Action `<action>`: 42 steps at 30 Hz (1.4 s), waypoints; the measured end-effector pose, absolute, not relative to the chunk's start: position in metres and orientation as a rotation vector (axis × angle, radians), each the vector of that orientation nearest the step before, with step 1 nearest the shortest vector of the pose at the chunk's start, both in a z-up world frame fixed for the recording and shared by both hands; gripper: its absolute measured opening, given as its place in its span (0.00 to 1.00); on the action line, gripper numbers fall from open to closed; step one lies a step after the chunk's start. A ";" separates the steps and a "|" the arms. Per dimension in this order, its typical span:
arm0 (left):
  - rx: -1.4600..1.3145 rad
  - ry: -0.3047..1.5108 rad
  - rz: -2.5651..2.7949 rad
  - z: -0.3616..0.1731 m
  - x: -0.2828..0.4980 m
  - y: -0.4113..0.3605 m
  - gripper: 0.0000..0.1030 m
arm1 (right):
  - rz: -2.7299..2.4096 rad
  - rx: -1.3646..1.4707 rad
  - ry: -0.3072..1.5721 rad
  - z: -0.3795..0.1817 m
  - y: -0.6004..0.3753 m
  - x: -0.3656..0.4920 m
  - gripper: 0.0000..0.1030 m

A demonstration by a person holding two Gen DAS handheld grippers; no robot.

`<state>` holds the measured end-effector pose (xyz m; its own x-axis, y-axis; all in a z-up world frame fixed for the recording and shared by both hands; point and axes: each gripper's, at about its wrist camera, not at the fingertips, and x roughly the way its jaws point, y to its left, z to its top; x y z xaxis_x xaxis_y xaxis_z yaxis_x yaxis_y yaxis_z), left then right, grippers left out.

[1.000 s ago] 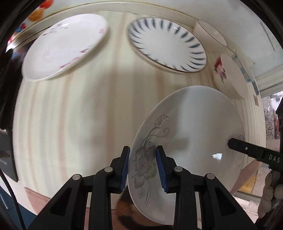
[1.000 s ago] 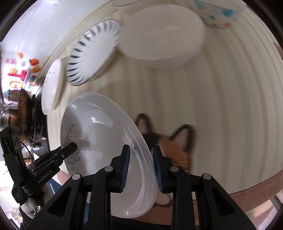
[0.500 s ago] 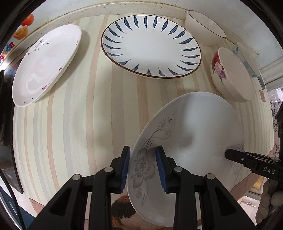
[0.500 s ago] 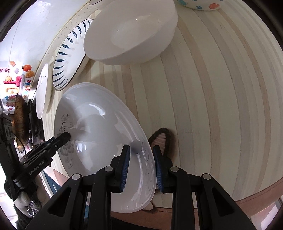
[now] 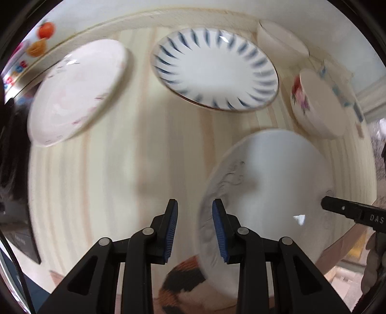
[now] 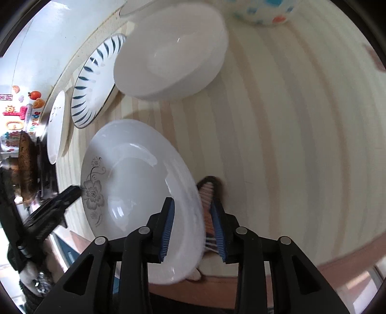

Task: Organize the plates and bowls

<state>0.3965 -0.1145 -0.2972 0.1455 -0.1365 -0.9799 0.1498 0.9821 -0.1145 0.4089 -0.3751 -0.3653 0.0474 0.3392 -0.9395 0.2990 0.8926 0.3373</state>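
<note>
A white plate with a grey flower print (image 5: 270, 183) (image 6: 135, 193) sits low over the striped table near its front edge; I cannot tell whether it rests on the table. My left gripper (image 5: 195, 229) is open, with the plate's rim close to its right pad and clear space at the left pad. From the right wrist, the left gripper (image 6: 70, 193) has its tip just outside the flowered rim. My right gripper (image 6: 193, 229) straddles the opposite rim, open, a gap showing at its right pad. In the left wrist view, the right gripper (image 5: 324, 201) pokes in over that rim.
Further back lie a blue-striped plate (image 5: 214, 70) (image 6: 94, 82) and a pink-sprigged white plate (image 5: 77, 89) (image 6: 56, 125). A rose-printed bowl (image 5: 318, 103), a plain white bowl (image 5: 282, 41) and a dotted bowl (image 6: 263, 9) stand at the back right. A calico cat (image 5: 183, 275) is at the table's front edge.
The plate's rim has shifted off the left gripper's left pad toward its right pad. The right gripper's fingers have spread a little. Both views swung slightly and the left one is blurred.
</note>
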 end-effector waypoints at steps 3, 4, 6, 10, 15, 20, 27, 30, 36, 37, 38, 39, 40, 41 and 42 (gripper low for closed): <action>-0.060 1.363 -0.148 -0.271 0.387 -0.079 0.27 | 0.037 0.511 1.488 -0.329 -0.370 0.407 0.36; -0.085 1.339 -0.117 -0.260 0.385 -0.064 0.27 | 0.049 0.504 1.465 -0.316 -0.364 0.408 0.39; -0.123 1.307 -0.079 -0.249 0.391 -0.038 0.27 | 0.077 0.486 1.422 -0.295 -0.348 0.413 0.46; -0.212 1.281 0.003 -0.246 0.415 0.017 0.27 | 0.199 0.480 1.365 -0.270 -0.291 0.451 0.55; -0.265 1.285 0.083 -0.272 0.463 0.066 0.27 | 0.281 0.413 1.328 -0.276 -0.207 0.529 0.55; -0.301 1.307 0.101 -0.293 0.490 0.098 0.27 | 0.317 0.360 1.347 -0.313 -0.131 0.622 0.55; -0.243 1.350 0.127 -0.321 0.513 0.108 0.29 | 0.289 0.302 1.387 -0.360 -0.095 0.687 0.51; -0.202 1.326 0.125 -0.323 0.519 0.106 0.29 | 0.282 0.312 1.425 -0.379 -0.091 0.702 0.38; -0.176 1.282 0.119 -0.322 0.522 0.107 0.25 | 0.278 0.343 1.435 -0.393 -0.096 0.705 0.21; -0.174 1.275 0.112 -0.322 0.523 0.106 0.24 | 0.277 0.347 1.433 -0.392 -0.097 0.704 0.20; -0.174 1.269 0.107 -0.321 0.523 0.107 0.24 | 0.279 0.345 1.426 -0.392 -0.098 0.703 0.20; -0.173 1.265 0.103 -0.319 0.520 0.107 0.24 | 0.282 0.336 1.419 -0.390 -0.099 0.701 0.19; -0.171 1.258 0.102 -0.317 0.519 0.106 0.24 | 0.283 0.322 1.415 -0.388 -0.099 0.698 0.18; -0.165 1.245 0.105 -0.314 0.518 0.106 0.23 | 0.284 0.314 1.409 -0.385 -0.100 0.695 0.17; -0.154 1.237 0.107 -0.312 0.517 0.103 0.24 | 0.285 0.307 1.407 -0.382 -0.101 0.693 0.16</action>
